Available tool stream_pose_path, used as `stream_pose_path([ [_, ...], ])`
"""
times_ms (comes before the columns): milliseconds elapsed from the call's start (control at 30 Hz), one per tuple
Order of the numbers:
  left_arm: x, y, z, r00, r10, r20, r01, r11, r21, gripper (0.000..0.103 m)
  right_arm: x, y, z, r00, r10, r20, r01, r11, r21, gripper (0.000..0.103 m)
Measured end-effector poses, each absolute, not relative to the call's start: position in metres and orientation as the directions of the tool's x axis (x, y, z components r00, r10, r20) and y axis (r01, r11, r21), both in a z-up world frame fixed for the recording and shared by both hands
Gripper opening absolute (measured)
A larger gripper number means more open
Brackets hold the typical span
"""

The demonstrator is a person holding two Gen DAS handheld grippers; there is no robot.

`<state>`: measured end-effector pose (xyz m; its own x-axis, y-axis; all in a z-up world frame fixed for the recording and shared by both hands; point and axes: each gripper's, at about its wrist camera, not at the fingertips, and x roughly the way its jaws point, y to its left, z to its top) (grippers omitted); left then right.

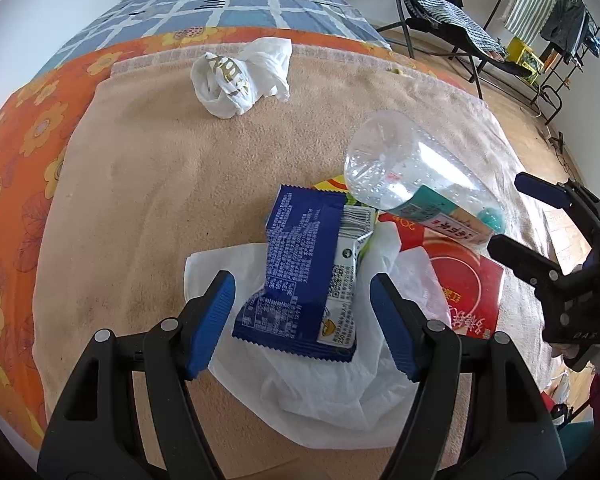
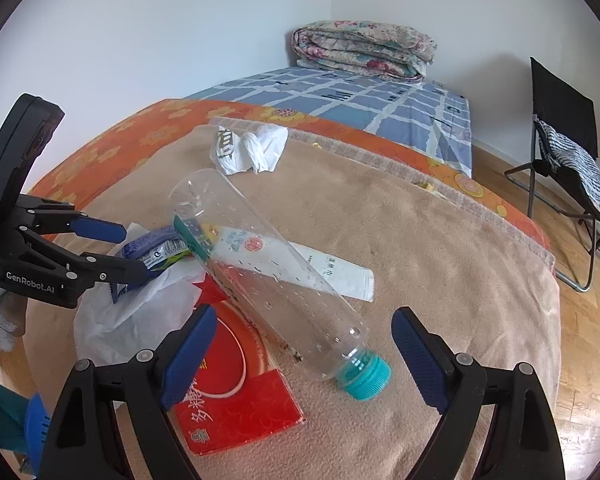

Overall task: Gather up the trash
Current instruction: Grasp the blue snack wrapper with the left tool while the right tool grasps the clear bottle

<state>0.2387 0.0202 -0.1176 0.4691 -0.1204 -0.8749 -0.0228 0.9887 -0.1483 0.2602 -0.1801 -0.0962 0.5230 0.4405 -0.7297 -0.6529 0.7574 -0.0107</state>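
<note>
A blue snack wrapper (image 1: 308, 276) lies on a white tissue (image 1: 332, 384) on the beige blanket (image 1: 148, 208). My left gripper (image 1: 302, 304) is open, its jaws either side of the wrapper, and shows in the right wrist view (image 2: 128, 252). A clear plastic bottle (image 2: 268, 276) with a teal cap (image 2: 368, 380) lies tilted over a red packet (image 2: 236, 404); its loose label (image 2: 332, 270) lies beside it. My right gripper (image 2: 304, 354) is open around the bottle's neck end and shows in the left wrist view (image 1: 508, 216). A crumpled white plastic bag (image 1: 240, 76) lies farther back.
The blanket covers an orange flowered sheet (image 1: 24, 140) on a bed with a blue checked sheet (image 2: 360, 100) and a folded quilt (image 2: 364, 48). A black folding chair (image 2: 568, 168) stands on the wooden floor to the right.
</note>
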Motion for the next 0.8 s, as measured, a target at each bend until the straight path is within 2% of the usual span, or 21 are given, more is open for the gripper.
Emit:
stream_pose_path([
  [367,0.248,0.018,-0.124,0.455,-0.14,-0.879,-0.01,0.987,-0.162,0.072,0.262,-0.15,-0.104,0.531,0.425,-0.733,-0.686,0.724,-0.077,0.091],
  [400,0.248,0.018,-0.125,0.455,-0.141,-0.879,-0.008,0.987,-0.162,0.069,0.263,-0.148,-0.104,0.532,0.422,-0.734,-0.687,0.722,-0.083,0.091],
  [433,0.248,0.019,-0.125,0.454,-0.141,-0.88,-0.006,0.987,-0.162,0.06,0.263,-0.145,-0.105,0.532,0.419,-0.736,-0.688,0.72,-0.087,0.091],
  [500,0.249,0.019,-0.126,0.446,-0.146,-0.883,-0.002,0.986,-0.164,0.054,0.265,-0.142,-0.107,0.527,0.421,-0.738,-0.692,0.717,-0.085,0.091],
  [600,0.248,0.02,-0.127,0.446,-0.15,-0.882,0.005,0.986,-0.165,0.052,0.268,-0.138,-0.111,0.52,0.418,-0.745,-0.696,0.713,-0.086,0.09],
  [733,0.247,0.019,-0.127,0.454,-0.142,-0.879,0.009,0.988,-0.155,0.051,0.271,-0.138,-0.114,0.526,0.402,-0.749,-0.688,0.72,-0.097,0.083],
  [800,0.245,0.019,-0.126,0.456,-0.144,-0.878,0.012,0.988,-0.156,0.05,0.271,-0.14,-0.114,0.521,0.412,-0.747,-0.689,0.72,-0.083,0.082],
])
